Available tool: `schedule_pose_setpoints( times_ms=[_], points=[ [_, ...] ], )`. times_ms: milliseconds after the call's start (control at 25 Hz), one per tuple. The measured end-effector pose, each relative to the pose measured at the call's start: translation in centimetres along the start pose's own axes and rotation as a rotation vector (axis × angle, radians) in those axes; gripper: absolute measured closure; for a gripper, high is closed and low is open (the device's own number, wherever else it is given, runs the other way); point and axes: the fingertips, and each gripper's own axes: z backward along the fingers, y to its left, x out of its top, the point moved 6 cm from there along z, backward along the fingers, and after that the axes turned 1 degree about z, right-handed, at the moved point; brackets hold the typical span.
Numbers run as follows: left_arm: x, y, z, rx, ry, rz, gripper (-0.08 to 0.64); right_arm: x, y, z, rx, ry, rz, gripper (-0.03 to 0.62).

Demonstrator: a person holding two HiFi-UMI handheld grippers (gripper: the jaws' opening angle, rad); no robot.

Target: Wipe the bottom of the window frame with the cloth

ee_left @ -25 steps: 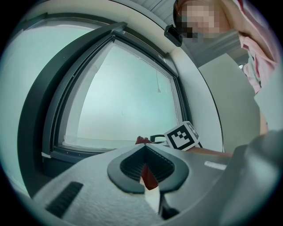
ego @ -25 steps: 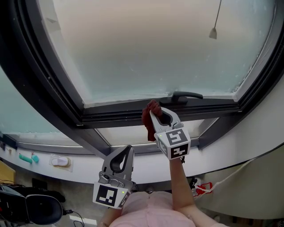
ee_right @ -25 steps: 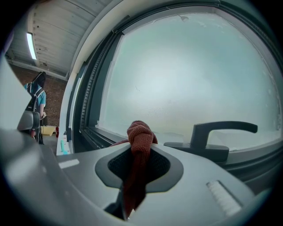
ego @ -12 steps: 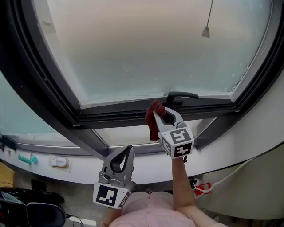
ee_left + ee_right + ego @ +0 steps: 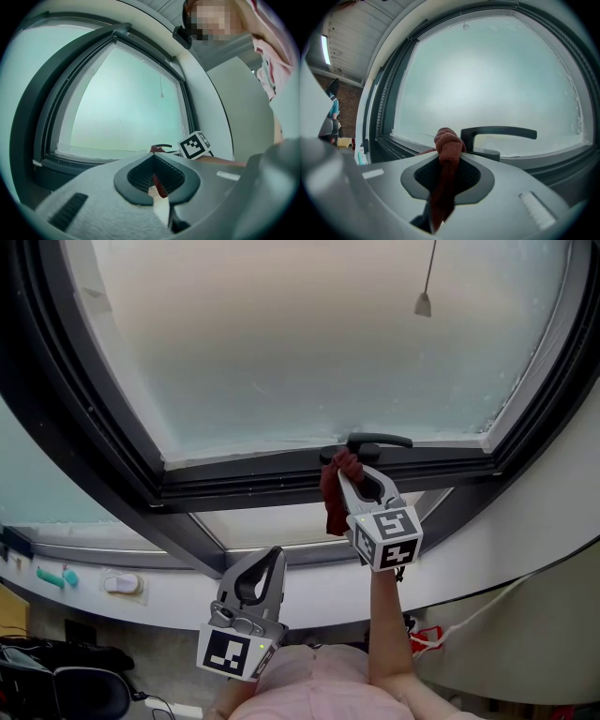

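Holding a dark red woven cloth (image 5: pixel 335 498) at the bottom of the dark grey window frame (image 5: pixel 253 486), head view: right gripper (image 5: pixel 349 482), just left of the black lever handle (image 5: pixel 380 442); left gripper (image 5: pixel 263 570) well below the handle.
Left gripper view: fingers (image 5: pixel 138 176) pressed together.
Right gripper view: fingers (image 5: pixel 474 176) pinching the cloth (image 5: pixel 446 150), its bunched end just left of the handle (image 5: pixel 499 133).

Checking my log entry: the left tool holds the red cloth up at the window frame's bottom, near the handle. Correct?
No: the right tool is the one holding the red cloth there, near the handle; the right gripper view shows it.
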Motion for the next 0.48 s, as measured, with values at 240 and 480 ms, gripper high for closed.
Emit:
schedule_pose_setpoints(
  times_ms=[240, 480],
  points=[
    [0.1, -0.2, 0.1, 0.008, -0.003, -0.001, 0.561, -0.2, -1.4, 0.7, -0.035, 0.000, -0.009, 0.523],
    [0.3, 0.1, 1.0, 0.030, -0.012, -0.001, 0.561, -0.1, -1.0, 0.8, -0.063, -0.015, 0.040, 0.523]
  ],
)
